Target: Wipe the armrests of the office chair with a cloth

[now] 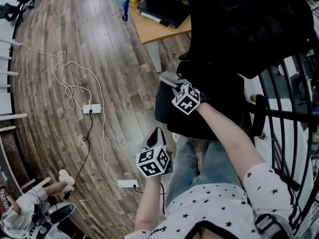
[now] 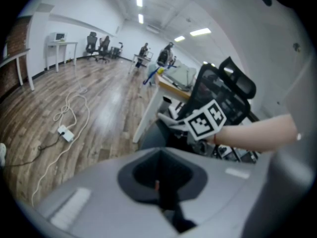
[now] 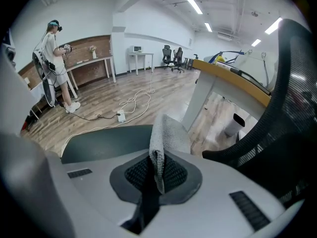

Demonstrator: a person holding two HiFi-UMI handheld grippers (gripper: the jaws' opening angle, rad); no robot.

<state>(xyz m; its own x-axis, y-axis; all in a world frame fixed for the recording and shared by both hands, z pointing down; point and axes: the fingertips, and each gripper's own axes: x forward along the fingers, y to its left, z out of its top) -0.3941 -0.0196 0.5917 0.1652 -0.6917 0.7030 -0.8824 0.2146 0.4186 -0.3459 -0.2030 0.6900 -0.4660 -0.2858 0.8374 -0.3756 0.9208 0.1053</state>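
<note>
The black office chair (image 1: pixel 239 24) stands in front of me in the head view. My right gripper (image 1: pixel 175 83) is shut on a grey cloth (image 1: pixel 169 77) and holds it over the chair's dark pad (image 1: pixel 167 108). In the right gripper view the cloth (image 3: pixel 162 138) hangs folded between the jaws above that pad (image 3: pixel 104 140), with the mesh back (image 3: pixel 292 98) at the right. My left gripper (image 1: pixel 157 133) hovers lower, beside the chair's near edge, jaws together and empty. The left gripper view shows the right gripper's marker cube (image 2: pixel 205 120) and the cloth (image 2: pixel 169 119).
A wooden desk (image 1: pixel 159 31) carrying a black laptop (image 1: pixel 164 6) stands behind the chair. White cables and a power strip (image 1: pixel 92 108) lie on the wood floor at left. A black metal rack (image 1: pixel 294 133) is at right. A person (image 1: pixel 30 208) is at lower left.
</note>
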